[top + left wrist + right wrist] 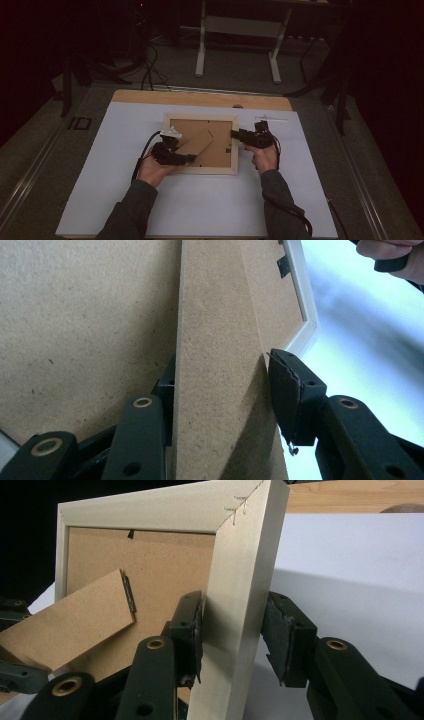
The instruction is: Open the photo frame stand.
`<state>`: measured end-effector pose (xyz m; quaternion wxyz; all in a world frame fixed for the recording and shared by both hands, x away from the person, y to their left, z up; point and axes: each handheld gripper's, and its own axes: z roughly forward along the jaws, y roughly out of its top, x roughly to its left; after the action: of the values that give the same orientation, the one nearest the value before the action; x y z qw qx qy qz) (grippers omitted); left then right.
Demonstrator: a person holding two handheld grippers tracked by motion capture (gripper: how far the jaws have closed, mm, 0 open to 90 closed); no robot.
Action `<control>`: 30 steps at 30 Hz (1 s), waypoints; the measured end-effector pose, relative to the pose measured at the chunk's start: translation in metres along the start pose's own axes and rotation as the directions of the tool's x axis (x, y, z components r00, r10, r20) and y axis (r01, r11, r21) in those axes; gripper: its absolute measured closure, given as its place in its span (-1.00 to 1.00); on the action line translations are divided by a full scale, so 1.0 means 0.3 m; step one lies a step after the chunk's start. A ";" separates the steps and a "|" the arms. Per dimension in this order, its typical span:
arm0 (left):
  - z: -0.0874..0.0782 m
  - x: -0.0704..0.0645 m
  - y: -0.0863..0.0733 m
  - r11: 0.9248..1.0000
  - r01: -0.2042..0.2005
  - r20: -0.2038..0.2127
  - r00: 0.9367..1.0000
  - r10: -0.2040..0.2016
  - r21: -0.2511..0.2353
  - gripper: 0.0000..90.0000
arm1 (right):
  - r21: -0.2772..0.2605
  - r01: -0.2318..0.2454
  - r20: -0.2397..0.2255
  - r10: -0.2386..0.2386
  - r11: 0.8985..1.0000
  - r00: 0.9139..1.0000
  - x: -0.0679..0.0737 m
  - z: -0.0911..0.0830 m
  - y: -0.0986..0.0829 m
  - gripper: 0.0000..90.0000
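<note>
A pale wooden picture frame lies back-up on the white board, showing its brown backboard and a fold-out stand. My left gripper reaches in from the frame's lower left. It is shut on the stand, with one pad on each edge of the strip, close to the backboard. My right gripper is shut on the frame's right rail, which passes up between its jaws. In the right gripper view the stand juts out at the left.
A thin white strip lies on the board behind the right gripper. The wooden table edge runs along the back. A white table base and cables stand on the dark floor beyond. The other hand shows at the top right.
</note>
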<state>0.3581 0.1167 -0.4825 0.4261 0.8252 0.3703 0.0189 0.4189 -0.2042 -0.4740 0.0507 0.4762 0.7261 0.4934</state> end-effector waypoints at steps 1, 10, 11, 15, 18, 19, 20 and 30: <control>-0.002 0.000 0.001 1.000 0.000 0.001 1.000 0.000 -0.002 0.25 | 0.000 0.000 0.000 0.000 1.000 1.000 0.000 0.000 0.000 0.34; -0.025 0.009 -0.004 1.000 -0.009 0.023 1.000 0.009 -0.009 0.17 | 0.000 0.007 0.000 -0.007 1.000 1.000 0.000 -0.002 0.000 0.34; -0.025 0.008 -0.004 1.000 -0.012 0.018 1.000 0.012 -0.003 0.20 | -0.001 0.007 0.000 -0.007 1.000 1.000 0.001 -0.002 0.001 0.34; -0.022 0.000 -0.004 1.000 -0.030 0.004 1.000 0.030 0.010 0.24 | -0.004 0.018 0.001 -0.018 1.000 1.000 0.007 -0.005 0.005 0.35; -0.020 -0.003 -0.004 0.999 -0.036 0.000 0.999 0.036 0.009 0.26 | -0.005 0.032 0.007 -0.032 0.999 0.999 0.013 -0.010 0.010 0.35; -0.019 -0.005 -0.004 0.999 -0.039 -0.002 0.999 0.039 0.006 0.27 | -0.007 0.035 0.011 -0.035 0.999 0.999 0.014 -0.011 0.011 0.35; -0.018 -0.006 -0.004 0.999 -0.042 -0.004 0.999 0.042 0.003 0.27 | -0.009 0.036 0.012 -0.035 0.999 0.999 0.015 -0.013 0.013 0.36; -0.006 -0.020 0.005 0.998 -0.067 -0.022 0.998 0.066 -0.006 0.31 | -0.024 0.055 0.037 -0.055 0.998 0.998 0.021 -0.033 0.025 0.37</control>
<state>0.3539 0.1136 -0.4783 0.4238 0.8354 0.3472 0.0434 0.4150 -0.2056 -0.4607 0.0835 0.4642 0.7316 0.4922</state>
